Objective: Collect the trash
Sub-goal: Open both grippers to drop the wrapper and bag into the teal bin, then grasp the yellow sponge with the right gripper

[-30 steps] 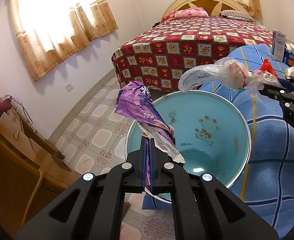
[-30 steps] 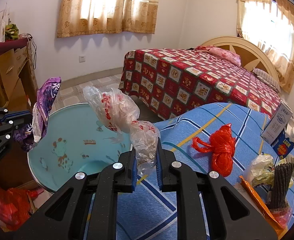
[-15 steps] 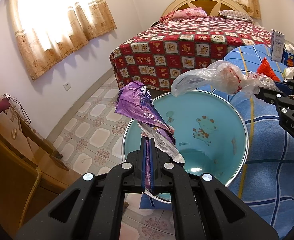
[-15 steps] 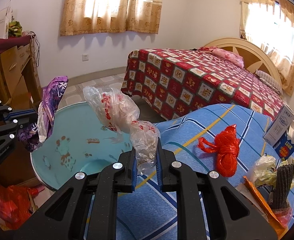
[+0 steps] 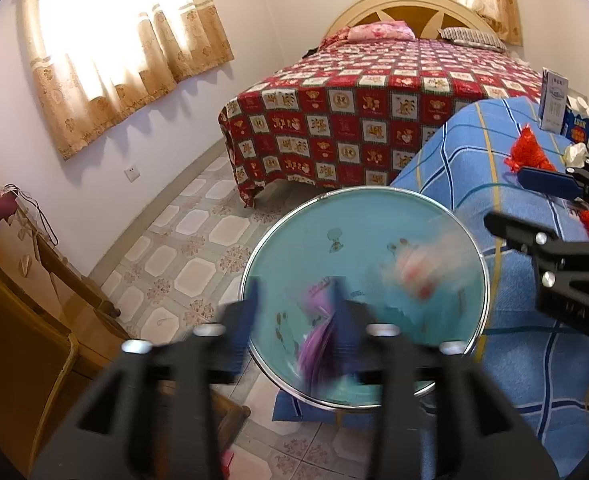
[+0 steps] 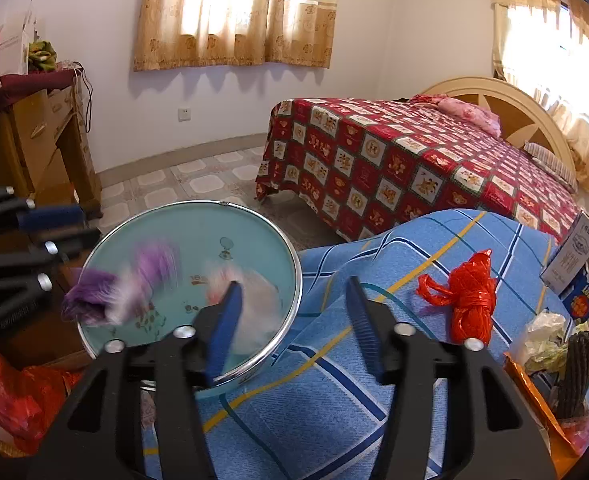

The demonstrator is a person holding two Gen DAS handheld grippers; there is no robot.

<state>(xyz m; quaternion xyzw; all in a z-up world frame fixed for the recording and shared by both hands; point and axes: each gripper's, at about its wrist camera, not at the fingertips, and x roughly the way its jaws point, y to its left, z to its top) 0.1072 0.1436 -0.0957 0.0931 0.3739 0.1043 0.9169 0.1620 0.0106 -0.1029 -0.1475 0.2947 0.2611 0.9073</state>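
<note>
A: Why are both grippers being held over the basin (image 5: 470, 248)?

B: So that what is let go lands inside it. The left gripper (image 5: 294, 316), at the bottom of its frame, has just been opening; its jaws are standing apart, and the purple wrapper (image 5: 318, 340) is being seen as a blur between them, no longer pinched.

A: And the right gripper (image 6: 294, 320)?

B: Its jaws have just been opening too. The clear plastic bag (image 6: 254, 304) is being blurred past the left pad, over the basin's blue inside.

A: Is anything being left out?

B: The red bag (image 6: 470, 296), right of centre on the blue cloth (image 6: 334, 420), probably.
</note>
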